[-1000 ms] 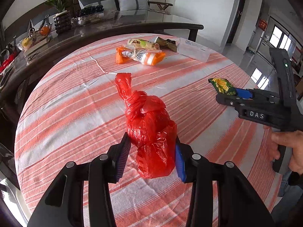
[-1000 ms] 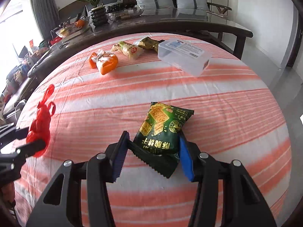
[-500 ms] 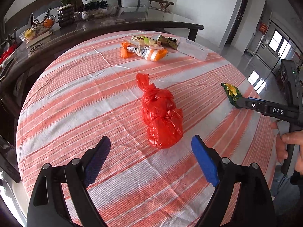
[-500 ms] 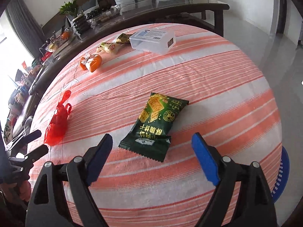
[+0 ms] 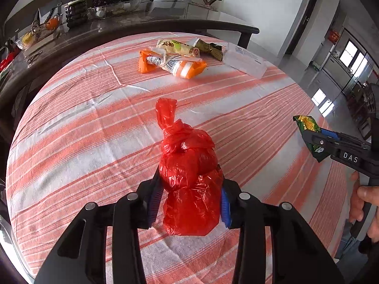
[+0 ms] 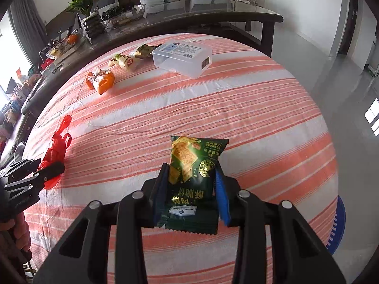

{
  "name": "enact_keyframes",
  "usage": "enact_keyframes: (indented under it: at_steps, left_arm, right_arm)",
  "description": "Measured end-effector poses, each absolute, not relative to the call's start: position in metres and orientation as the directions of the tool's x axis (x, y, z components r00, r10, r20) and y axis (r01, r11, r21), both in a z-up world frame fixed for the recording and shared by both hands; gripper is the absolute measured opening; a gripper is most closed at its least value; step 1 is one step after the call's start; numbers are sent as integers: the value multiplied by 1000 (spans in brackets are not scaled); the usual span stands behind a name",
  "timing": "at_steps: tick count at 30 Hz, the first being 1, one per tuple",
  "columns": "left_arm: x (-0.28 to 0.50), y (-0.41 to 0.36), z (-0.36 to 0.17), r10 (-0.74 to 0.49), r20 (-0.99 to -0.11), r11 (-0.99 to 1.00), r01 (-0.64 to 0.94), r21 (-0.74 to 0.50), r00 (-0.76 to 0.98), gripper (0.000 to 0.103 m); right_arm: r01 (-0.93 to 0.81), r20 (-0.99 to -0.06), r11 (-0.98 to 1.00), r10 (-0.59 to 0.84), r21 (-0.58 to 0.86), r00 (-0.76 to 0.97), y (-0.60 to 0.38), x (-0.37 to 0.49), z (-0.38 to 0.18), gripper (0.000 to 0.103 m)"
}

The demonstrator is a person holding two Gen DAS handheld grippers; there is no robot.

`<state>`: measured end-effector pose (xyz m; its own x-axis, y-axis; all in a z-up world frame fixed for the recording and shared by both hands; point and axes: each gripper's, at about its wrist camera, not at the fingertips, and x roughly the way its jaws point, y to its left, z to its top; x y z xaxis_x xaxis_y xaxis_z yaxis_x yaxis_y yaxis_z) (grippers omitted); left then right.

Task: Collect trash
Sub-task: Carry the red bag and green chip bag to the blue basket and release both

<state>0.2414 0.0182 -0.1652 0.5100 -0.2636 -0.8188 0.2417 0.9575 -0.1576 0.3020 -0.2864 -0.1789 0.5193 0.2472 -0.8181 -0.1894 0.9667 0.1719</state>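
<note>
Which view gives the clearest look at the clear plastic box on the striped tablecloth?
The right wrist view. There the clear plastic box shows its labelled top and front wall whole, beyond the green cracker packet. The left wrist view has it smaller, side-on at the table's far edge, its label barely readable.

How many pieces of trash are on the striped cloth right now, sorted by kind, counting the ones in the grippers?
Knotted red plastic bag: 1
Green cracker packet: 1
Orange-and-white wrapper: 1
Yellow-green snack wrapper: 1
Olive-brown wrapper: 1
Clear plastic box: 1
Total: 6
</note>
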Motion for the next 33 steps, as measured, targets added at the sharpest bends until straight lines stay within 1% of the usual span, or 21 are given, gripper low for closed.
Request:
enact_keyframes:
  at_steps: [4,7,11,14,17,23,29,33]
  left_arm:
    - [225,-3,-152,-321,-791,935,305,-178,521,40]
    - [217,-27,-143,-359,-776,918,344,-196,518,40]
    - [207,-72,-133,-415,-766,884,416,-211,492,40]
    - [199,-116,-129,-463,-761,846,482,-227,454,40]
    - [191,-167,-125,-502,-760,801,554,-227,414,40]
    - [174,-271,-127,-562,-763,703,669,-239,318,40]
    - [169,-362,-153,-580,-787,628,730,-268,211,41]
    - [173,-403,-180,-578,-799,609,739,-288,165,41]
  right_arm:
    - [-221,-792,948,315,231,523,-305,283,-170,36]
    - [-208,-774,935,354,287,524,-326,271,-166,36]
    - [-169,-754,929,367,330,545,-368,257,-156,36]
    - [-117,-746,938,332,327,577,-414,247,-148,36]
    - [-42,-752,953,263,299,605,-466,236,-146,36]
    - [86,-778,960,163,268,607,-555,216,-159,36]
    - [171,-804,953,105,250,586,-612,206,-190,36]
    - [222,-813,939,93,264,575,-638,202,-212,36]
